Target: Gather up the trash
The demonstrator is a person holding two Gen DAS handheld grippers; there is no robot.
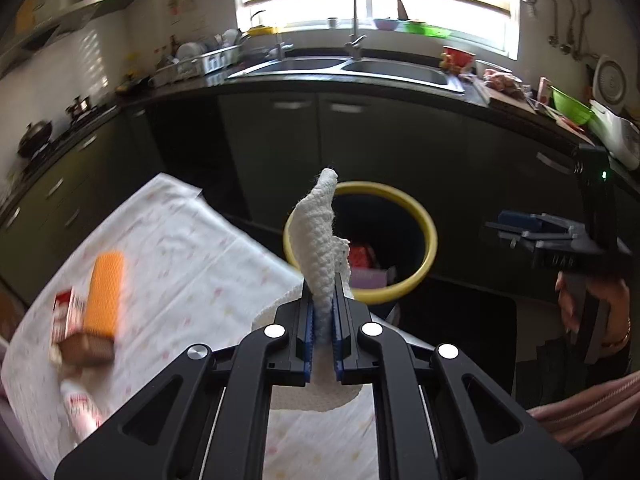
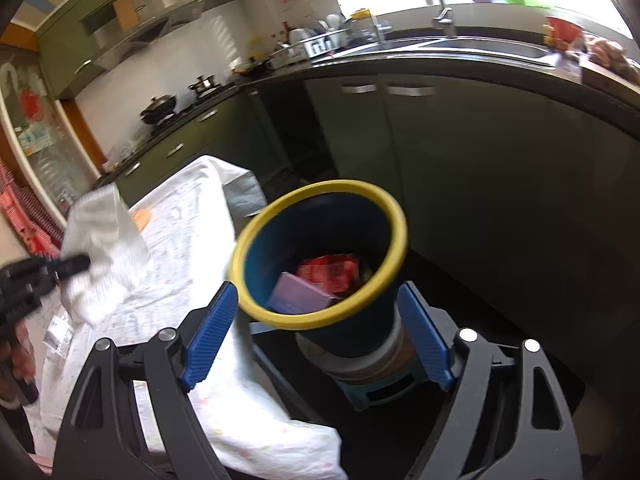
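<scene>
My left gripper point(image 1: 324, 292) is shut on a crumpled white paper towel point(image 1: 320, 232), lifted above the table's far edge. Just beyond it on the floor stands a dark blue bin with a yellow rim point(image 1: 428, 232), holding a red packet point(image 2: 328, 272) and a purple box point(image 2: 296, 292). My right gripper point(image 2: 320, 336) is open and empty, its blue pads point(image 2: 212, 332) framing the bin point(image 2: 396, 216) without touching it. In the left wrist view the right gripper point(image 1: 508, 226) hovers to the bin's right. The right wrist view shows the left gripper point(image 2: 76, 264) with the towel point(image 2: 104, 248) at far left.
On the white tablecloth point(image 1: 192, 248) lie an orange packet point(image 1: 105, 292), a brown item point(image 1: 86, 348), a red-and-white box point(image 1: 66, 312) and a tube point(image 1: 82, 408). Dark cabinets point(image 1: 360, 152), a sink counter point(image 1: 352, 66) and a stove with a pan point(image 2: 160, 106) ring the space.
</scene>
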